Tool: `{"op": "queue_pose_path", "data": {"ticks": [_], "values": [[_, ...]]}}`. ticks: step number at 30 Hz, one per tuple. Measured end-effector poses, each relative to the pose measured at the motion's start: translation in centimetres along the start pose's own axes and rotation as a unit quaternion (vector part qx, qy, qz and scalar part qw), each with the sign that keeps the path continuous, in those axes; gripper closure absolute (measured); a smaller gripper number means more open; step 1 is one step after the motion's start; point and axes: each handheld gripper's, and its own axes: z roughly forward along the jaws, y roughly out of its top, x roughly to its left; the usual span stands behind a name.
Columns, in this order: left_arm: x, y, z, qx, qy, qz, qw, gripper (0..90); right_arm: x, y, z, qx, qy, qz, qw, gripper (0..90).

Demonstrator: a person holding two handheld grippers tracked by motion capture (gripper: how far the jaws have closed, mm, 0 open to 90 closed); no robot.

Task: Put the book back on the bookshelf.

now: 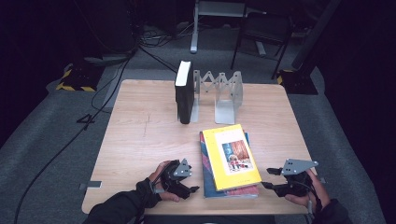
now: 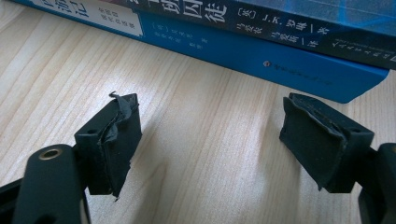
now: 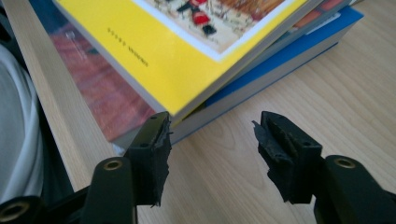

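The stack of books [image 1: 229, 161], a yellow book [image 1: 232, 156] on top, lies flat in the lower middle of the high view on the wooden table [image 1: 140, 140]. The left gripper [image 1: 190, 189] sits just left of the stack at the lower centre, jaws apart over bare wood, with the blue spine [image 2: 261, 58] ahead. The right gripper [image 1: 268, 178] sits at the lower right near the stack's corner, jaws apart, holding nothing.
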Motion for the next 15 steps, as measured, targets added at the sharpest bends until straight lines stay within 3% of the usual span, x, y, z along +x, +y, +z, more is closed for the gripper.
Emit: {"op": "queue_pose_path", "data": {"ticks": [2, 9, 15], "values": [[0.00, 0.09, -0.11, 0.007, 0.002, 0.002, 1.0000, 19.5, -0.14, -0.23, 0.42, 0.012, -0.005, -0.001, 0.9999, 46.1], [0.42, 0.07, -0.44, 0.015, 0.022, 0.002, 0.9997, 18.3, 0.01, 0.11, 0.69, 0.000, 0.008, -0.014, 0.9999, 55.2], [1.00, 0.01, -0.66, 0.013, 0.027, -0.008, 0.9995, 19.6, 0.01, -0.01, 0.24, -0.012, 0.027, -0.017, 0.9994, 51.4]]}}
